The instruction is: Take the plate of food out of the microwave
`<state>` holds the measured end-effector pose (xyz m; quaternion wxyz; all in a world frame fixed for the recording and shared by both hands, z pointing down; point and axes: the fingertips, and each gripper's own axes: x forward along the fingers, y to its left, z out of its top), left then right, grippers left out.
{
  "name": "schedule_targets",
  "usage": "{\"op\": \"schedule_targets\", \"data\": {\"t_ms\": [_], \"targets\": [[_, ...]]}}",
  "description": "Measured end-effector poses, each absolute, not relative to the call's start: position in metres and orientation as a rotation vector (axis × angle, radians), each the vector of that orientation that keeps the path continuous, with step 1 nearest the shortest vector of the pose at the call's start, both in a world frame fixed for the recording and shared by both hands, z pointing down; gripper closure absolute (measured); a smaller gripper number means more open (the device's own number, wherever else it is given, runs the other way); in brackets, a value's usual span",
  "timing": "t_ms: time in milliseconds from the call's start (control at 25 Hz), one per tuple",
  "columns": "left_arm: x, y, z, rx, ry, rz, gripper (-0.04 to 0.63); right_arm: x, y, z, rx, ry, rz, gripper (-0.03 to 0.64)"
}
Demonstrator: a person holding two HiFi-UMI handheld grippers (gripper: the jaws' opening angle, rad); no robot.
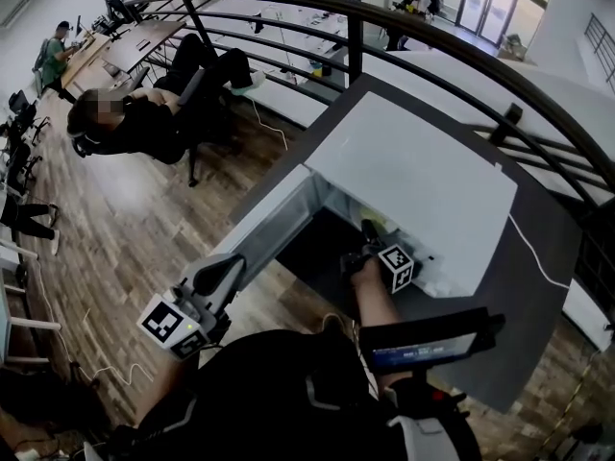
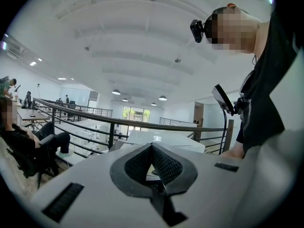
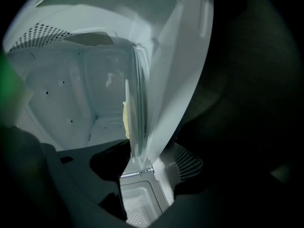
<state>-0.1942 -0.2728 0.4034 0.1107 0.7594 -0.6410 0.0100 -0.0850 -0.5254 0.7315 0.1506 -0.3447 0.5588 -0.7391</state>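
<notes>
The white microwave (image 1: 413,181) stands on a dark table (image 1: 519,305) with its door (image 1: 279,214) swung open to the left. My right gripper (image 1: 370,233) reaches into the cavity. In the right gripper view the white plate (image 3: 156,94) stands edge-on, with pale yellow food (image 3: 126,120) on its left face. Its rim runs down between the jaws of the right gripper (image 3: 147,161), which are closed on it. My left gripper (image 1: 223,272) hangs low and left of the door, away from the microwave. In its own view the left gripper (image 2: 152,148) is shut and holds nothing.
A curved dark railing (image 1: 461,51) runs behind the table. A person sits in an office chair (image 1: 144,123) on the wooden floor at the left. The cavity's perforated wall (image 3: 52,99) lies left of the plate. A dark device (image 1: 423,349) sits at my chest.
</notes>
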Motion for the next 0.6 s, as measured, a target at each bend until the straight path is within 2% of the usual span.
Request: {"op": "schedule_targets", "data": {"t_ms": [600], "targets": [[-0.205,-0.255,0.405,2.204,-1.91,0.043,0.591,-0.084,-0.511,0.737,-1.012,1.461,-2.129,0.35]]}}
